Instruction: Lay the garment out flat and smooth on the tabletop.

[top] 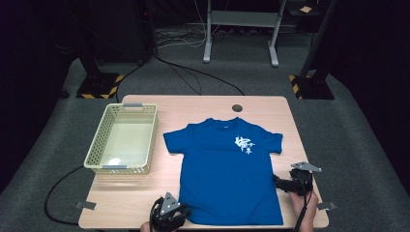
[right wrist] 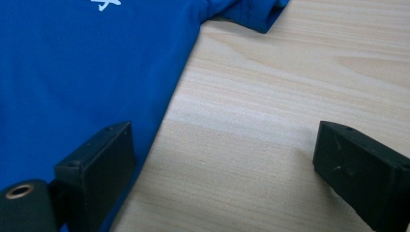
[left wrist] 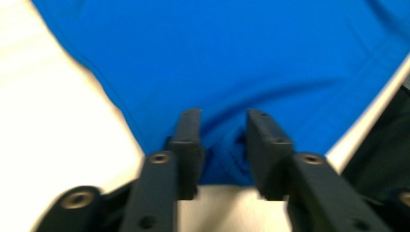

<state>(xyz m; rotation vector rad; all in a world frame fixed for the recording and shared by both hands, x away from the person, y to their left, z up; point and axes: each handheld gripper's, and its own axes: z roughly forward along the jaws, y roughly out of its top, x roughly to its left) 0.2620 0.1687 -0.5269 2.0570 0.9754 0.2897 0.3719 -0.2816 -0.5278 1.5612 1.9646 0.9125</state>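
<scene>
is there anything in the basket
No, the basket stands at the left of the table with its bare bottom showing, and the blue t-shirt lies flat beside it.

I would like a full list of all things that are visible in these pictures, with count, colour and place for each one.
T-shirt: one, blue with a white print on the chest, spread flat on the table, hem toward the person.
Basket: one, pale yellow plastic mesh, on the table's left part, beside the T-shirt.
Table: one, light wood, with a round hole near its far edge.
Frame legs: two, grey, on the grey floor beyond the table.
Left hand-held gripper: one, black, at the T-shirt's bottom left corner, jaws slightly apart around the hem.
Right hand-held gripper: one, black, at the T-shirt's right edge, jaws wide open.
</scene>
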